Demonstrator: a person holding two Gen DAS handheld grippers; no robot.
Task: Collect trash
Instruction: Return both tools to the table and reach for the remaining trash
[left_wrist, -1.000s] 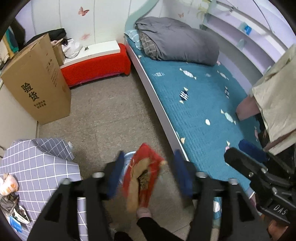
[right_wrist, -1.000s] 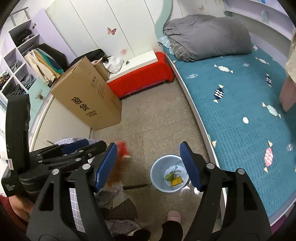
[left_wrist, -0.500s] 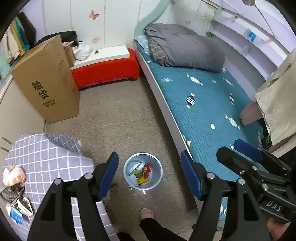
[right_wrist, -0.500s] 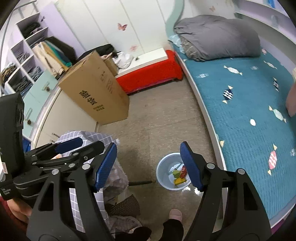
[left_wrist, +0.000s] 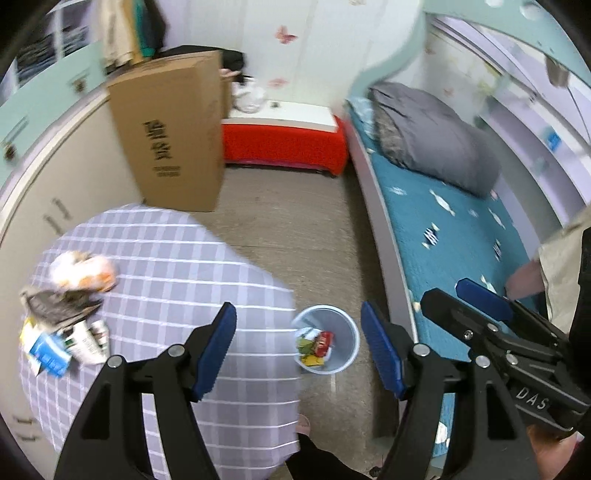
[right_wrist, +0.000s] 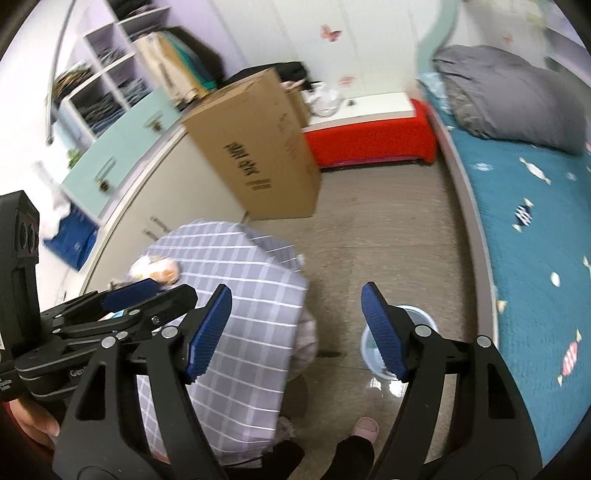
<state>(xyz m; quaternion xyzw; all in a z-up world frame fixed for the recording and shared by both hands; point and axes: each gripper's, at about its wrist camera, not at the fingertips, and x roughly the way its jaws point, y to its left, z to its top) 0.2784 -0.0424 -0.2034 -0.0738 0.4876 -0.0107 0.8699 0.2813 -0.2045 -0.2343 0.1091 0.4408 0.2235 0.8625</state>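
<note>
A pale blue bin stands on the floor between the table and the bed, with a red wrapper and green and yellow scraps inside. My left gripper hangs open and empty above the table's edge. On the checked tablecloth, at its left, lie an orange-white crumpled bag, a dark wrapper and blue and white packets. My right gripper is open and empty too, over the cloth's corner; its right finger hides part of the bin.
A tall cardboard box stands behind the table, against the cupboards. A red bench lies along the far wall. The bed with a grey duvet runs along the right. A person's foot is near the bin.
The red wrapper, between the left jaws a second ago, now lies in the bin. Both grippers have swung left, so the table and its trash fill more of the views.
</note>
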